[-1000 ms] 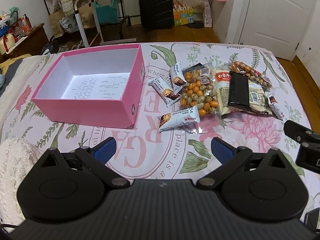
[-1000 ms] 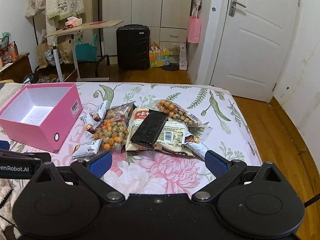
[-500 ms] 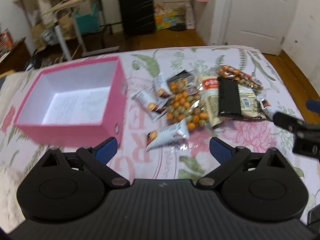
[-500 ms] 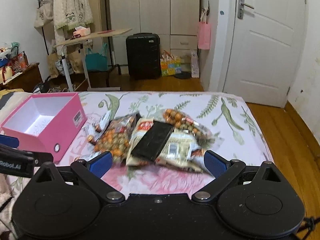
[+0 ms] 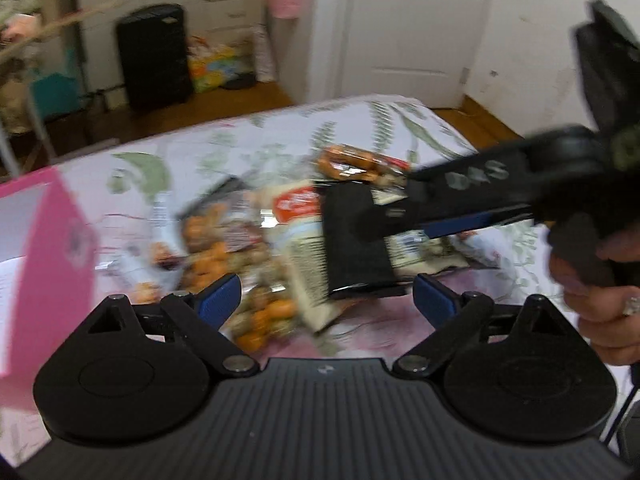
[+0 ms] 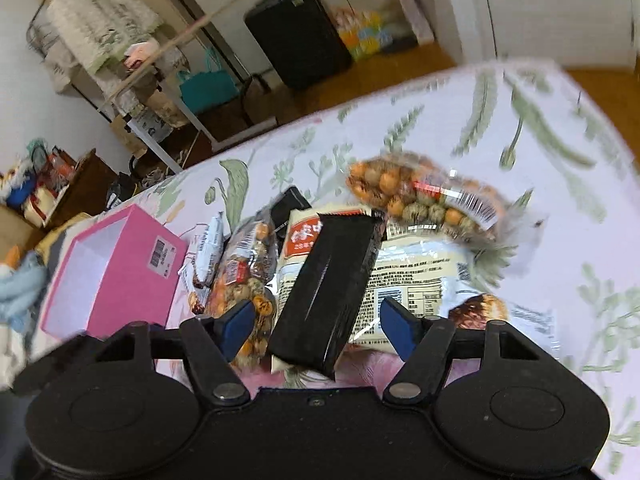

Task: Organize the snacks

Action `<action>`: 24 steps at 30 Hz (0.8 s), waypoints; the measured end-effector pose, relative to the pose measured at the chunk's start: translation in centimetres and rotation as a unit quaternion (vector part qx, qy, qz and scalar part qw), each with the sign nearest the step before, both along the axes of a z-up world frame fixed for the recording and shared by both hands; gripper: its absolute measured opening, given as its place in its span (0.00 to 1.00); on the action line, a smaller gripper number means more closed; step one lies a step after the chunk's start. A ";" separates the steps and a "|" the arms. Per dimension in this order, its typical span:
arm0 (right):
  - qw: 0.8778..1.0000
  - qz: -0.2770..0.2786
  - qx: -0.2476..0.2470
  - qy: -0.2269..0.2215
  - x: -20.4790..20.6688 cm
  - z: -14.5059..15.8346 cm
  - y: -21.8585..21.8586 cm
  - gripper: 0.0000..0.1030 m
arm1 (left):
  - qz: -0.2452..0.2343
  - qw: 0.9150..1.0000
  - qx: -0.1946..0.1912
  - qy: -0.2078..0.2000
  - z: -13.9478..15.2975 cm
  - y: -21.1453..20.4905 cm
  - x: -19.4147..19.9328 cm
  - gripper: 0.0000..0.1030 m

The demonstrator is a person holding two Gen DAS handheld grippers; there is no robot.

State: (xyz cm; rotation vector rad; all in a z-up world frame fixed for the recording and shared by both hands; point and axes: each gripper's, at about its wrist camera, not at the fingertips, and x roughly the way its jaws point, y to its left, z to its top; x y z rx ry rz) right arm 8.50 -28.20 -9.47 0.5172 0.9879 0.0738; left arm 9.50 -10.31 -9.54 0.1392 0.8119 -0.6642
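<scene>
A black packet [image 6: 326,280] lies on top of a cream snack bag [image 6: 416,280] in the pile on the floral bedspread. My right gripper [image 6: 318,328] straddles the near end of that packet. Its jaws are closing, and a gap still shows between each blue pad and the packet. In the left wrist view the right gripper [image 5: 394,216] reaches in from the right onto the black packet [image 5: 356,248]. My left gripper [image 5: 326,300] hovers over the pile's near edge. Its jaws are closing slightly and grip nothing. The open pink box [image 6: 112,280] stands to the left.
Two clear bags of orange and green nuts [image 6: 424,200] [image 6: 244,272] and small white packets [image 6: 208,248] lie around the cream bag. A person's hand [image 5: 592,280] holds the right gripper. A black suitcase [image 6: 296,36] and a folding table stand beyond the bed.
Both grippers moved forward and down onto the snack pile and rolled. The right jaws narrowed around the black packet. The right gripper now crosses the left wrist view.
</scene>
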 end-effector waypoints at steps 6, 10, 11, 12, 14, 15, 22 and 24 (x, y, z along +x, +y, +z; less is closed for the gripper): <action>0.998 -0.018 0.059 0.022 0.5 -2.4 -0.6 0.65 | -0.001 0.999 0.039 -0.018 -2.7 -3.8 1.1 0.91; 0.997 -0.024 0.069 0.025 0.3 -2.6 -0.9 0.56 | 0.006 0.998 0.056 -0.031 -3.7 -4.7 1.6 0.79; 0.997 -0.023 0.073 0.026 0.2 -2.7 -0.9 0.54 | 0.006 0.998 0.055 -0.029 -3.6 -4.6 1.5 0.62; 0.996 -0.023 0.078 0.027 0.1 -2.8 -1.2 0.51 | 0.001 0.999 0.051 -0.019 -3.6 -4.5 1.6 0.51; 0.995 -0.023 0.091 0.028 -0.1 -3.1 -1.3 0.47 | 0.004 0.999 0.039 0.015 -3.6 -4.1 2.0 0.49; 0.995 -0.025 0.094 0.026 -0.5 -3.1 -1.6 0.46 | 0.002 0.999 0.033 0.028 -3.6 -3.9 2.2 0.49; 0.994 -0.049 0.096 0.005 -1.5 -3.4 -1.3 0.41 | -0.012 0.997 0.006 0.077 -2.9 -2.3 2.1 0.47; 0.995 -0.052 0.083 0.003 -1.9 -3.2 -0.9 0.30 | -0.010 0.997 0.006 0.081 -2.6 -2.0 1.9 0.46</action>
